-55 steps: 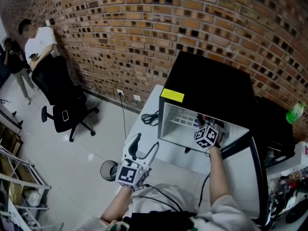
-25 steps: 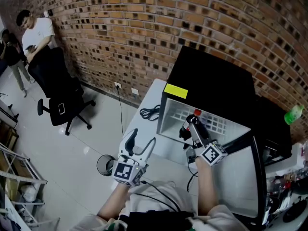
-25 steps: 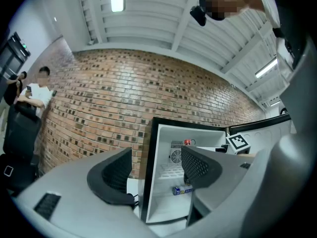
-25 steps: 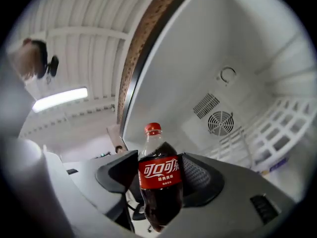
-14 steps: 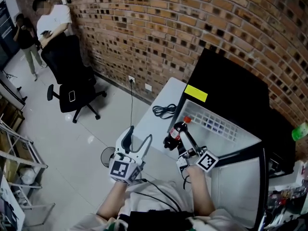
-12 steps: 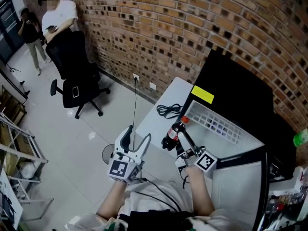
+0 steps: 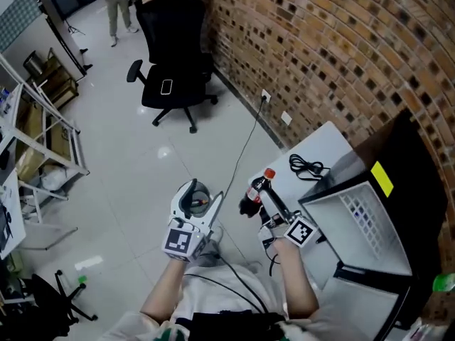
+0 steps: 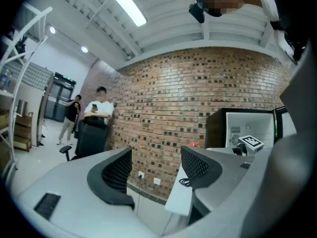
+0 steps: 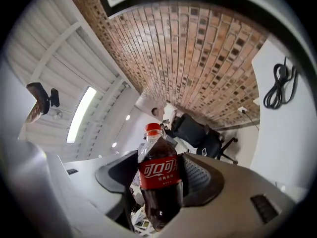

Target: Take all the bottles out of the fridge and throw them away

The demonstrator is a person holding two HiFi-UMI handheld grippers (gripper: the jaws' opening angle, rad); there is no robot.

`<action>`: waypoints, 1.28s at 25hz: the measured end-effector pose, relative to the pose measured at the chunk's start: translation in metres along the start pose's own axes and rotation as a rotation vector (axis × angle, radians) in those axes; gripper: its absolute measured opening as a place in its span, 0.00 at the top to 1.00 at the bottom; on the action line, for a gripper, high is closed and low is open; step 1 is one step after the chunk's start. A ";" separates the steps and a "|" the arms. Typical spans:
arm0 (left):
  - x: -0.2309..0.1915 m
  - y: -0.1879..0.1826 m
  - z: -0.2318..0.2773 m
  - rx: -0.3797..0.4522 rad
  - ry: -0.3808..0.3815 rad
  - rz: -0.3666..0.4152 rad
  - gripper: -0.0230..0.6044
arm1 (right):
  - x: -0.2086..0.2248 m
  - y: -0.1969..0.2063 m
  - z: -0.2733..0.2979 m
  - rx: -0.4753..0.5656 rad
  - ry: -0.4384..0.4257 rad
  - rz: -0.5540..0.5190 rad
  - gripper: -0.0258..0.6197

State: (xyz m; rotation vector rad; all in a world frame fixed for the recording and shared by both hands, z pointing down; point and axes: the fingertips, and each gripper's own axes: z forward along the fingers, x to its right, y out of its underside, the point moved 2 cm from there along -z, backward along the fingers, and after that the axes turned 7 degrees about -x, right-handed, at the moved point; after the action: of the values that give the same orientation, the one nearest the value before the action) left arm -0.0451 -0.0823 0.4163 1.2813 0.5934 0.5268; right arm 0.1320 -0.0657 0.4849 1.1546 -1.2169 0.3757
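Lower centre of the head view, your right gripper point(image 7: 264, 204) is clamped on the cola bottle point(image 7: 254, 190), cap pointing upper right. The bin point(image 7: 192, 185) lies to its left, beneath your empty, spread left gripper point(image 7: 199, 206), so the carry should go leftward. Only the right gripper view shows pads point(image 9: 195, 175) squeezing the label.

Your right gripper point(image 9: 158, 180) is pinching a clear, glossy plastic bottle point(image 9: 159, 197) between jaws whose black pads point(image 9: 195, 175) are looking matt and mesh-textured. Its red label point(image 9: 158, 172) is shining smooth. Beyond the jaws, a rough brick wall point(image 9: 198, 58) is rising over glossy floor tiles point(image 7: 142, 183).
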 end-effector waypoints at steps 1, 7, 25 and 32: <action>-0.014 0.010 -0.002 -0.019 -0.027 0.000 0.48 | 0.011 0.012 0.014 -0.034 -0.001 0.021 0.51; -0.106 0.110 -0.029 -0.176 -0.197 -0.082 0.48 | 0.104 0.122 0.098 -0.293 0.043 0.148 0.51; -0.288 0.532 -0.027 -0.449 -0.371 -0.266 0.48 | 0.535 0.523 0.201 -0.804 0.495 0.152 0.69; -0.282 0.544 -0.023 -0.490 -0.347 -0.323 0.48 | 0.534 0.536 0.210 -0.896 0.578 0.076 0.58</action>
State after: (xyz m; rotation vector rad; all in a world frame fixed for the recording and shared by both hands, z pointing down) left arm -0.2883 -0.1392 0.9759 0.7653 0.3393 0.1559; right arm -0.1905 -0.1896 1.1902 0.1936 -0.7616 0.1590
